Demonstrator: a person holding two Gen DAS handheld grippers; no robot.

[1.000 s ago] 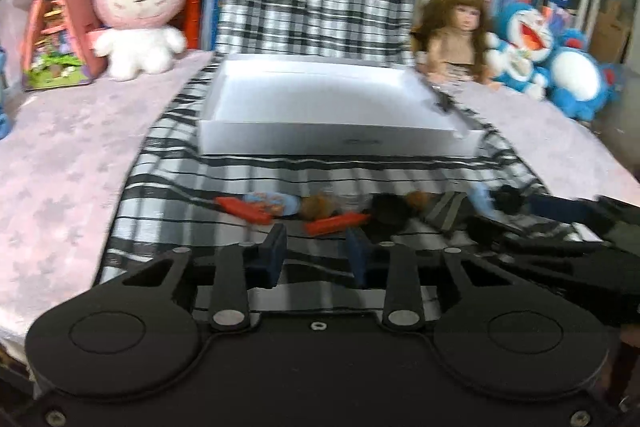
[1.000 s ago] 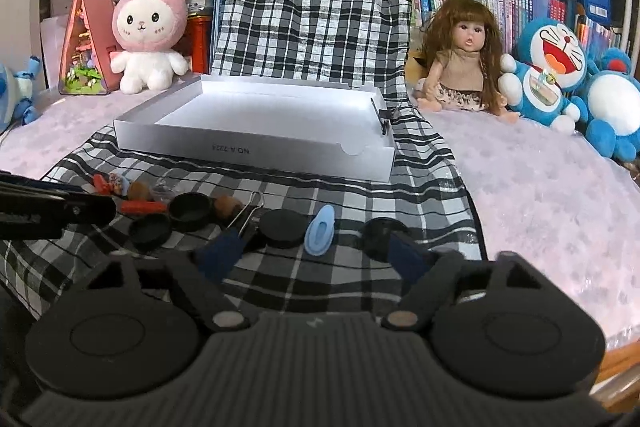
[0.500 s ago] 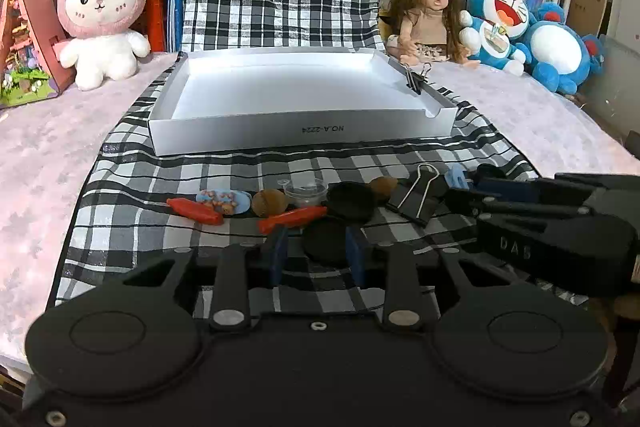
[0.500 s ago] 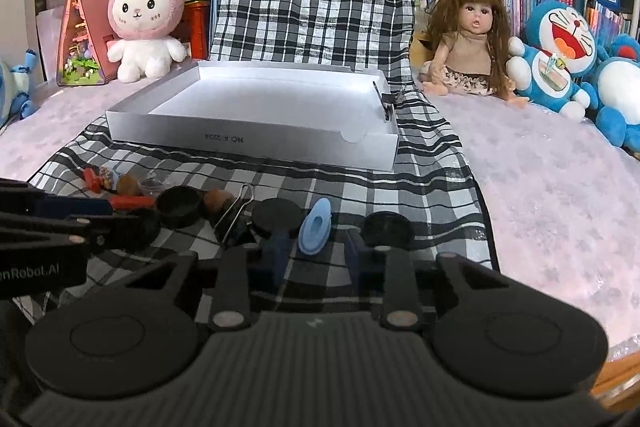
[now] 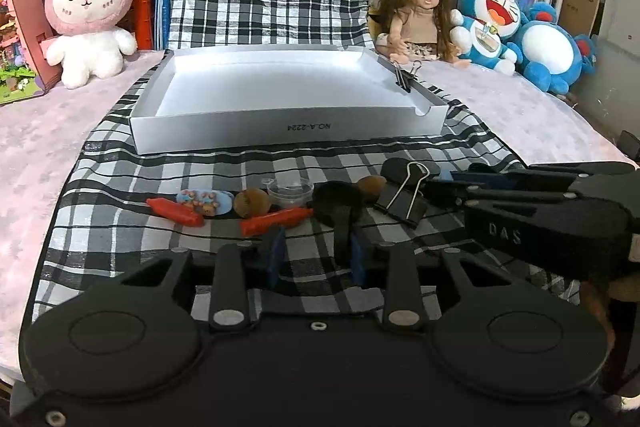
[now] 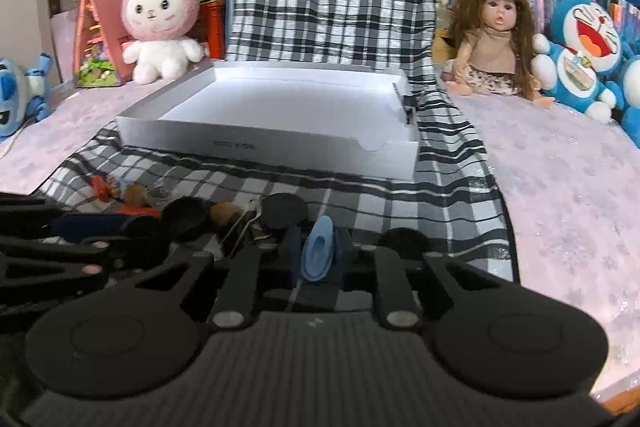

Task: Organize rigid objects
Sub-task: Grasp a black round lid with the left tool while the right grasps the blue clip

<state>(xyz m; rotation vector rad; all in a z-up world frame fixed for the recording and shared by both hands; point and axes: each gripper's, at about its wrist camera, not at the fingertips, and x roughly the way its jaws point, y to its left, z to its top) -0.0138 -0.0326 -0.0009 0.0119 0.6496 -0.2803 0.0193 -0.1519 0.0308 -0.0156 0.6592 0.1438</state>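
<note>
Left wrist view: the shallow white cardboard tray (image 5: 288, 95) at twelve o'clock holds nothing; only a black binder clip (image 5: 405, 75) grips its right rim. The sorting has barely begun. The left hand-held gripper (image 5: 316, 253) is clenched on a black round lid (image 5: 338, 203) standing on edge. Red carrot-shaped pieces (image 5: 174, 211), brown nuts (image 5: 251, 202) and a clear plastic cup (image 5: 289, 191) remain on the checked cloth (image 5: 120, 195).

Right wrist view: the right hand-held gripper (image 6: 318, 255) grasps a pale blue oval plastic piece (image 6: 319, 247). Two black discs (image 6: 285, 211) lie near, at eleven o'clock. Route to tray appears clear.
</note>
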